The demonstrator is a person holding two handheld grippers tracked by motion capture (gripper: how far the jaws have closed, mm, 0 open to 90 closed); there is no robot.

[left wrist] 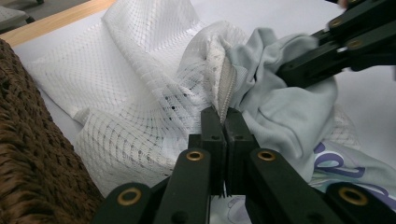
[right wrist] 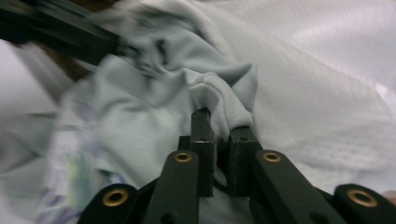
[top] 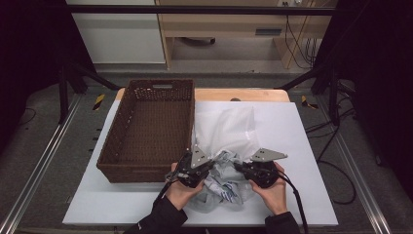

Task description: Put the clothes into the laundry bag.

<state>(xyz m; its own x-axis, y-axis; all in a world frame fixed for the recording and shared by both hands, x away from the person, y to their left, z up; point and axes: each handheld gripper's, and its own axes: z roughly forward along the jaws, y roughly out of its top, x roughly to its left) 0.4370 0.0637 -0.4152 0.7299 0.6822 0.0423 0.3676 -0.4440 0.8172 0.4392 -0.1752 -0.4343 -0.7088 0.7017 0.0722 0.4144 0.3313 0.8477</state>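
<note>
Left gripper (left wrist: 223, 122) pinches the mesh bag's (left wrist: 140, 93) zipper edge; right gripper (right wrist: 221, 128), blurred, seems clamped on the shirt (right wrist: 154, 116) between them.

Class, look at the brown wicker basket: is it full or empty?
Empty. The high view shows the basket's bare woven floor; the clothes lie beside it on the table.

Left gripper (top: 213, 165) jaws pressed together, right gripper (top: 237, 166) jaws nearly closed, both hands low, grippers angled inward toward each other
</note>
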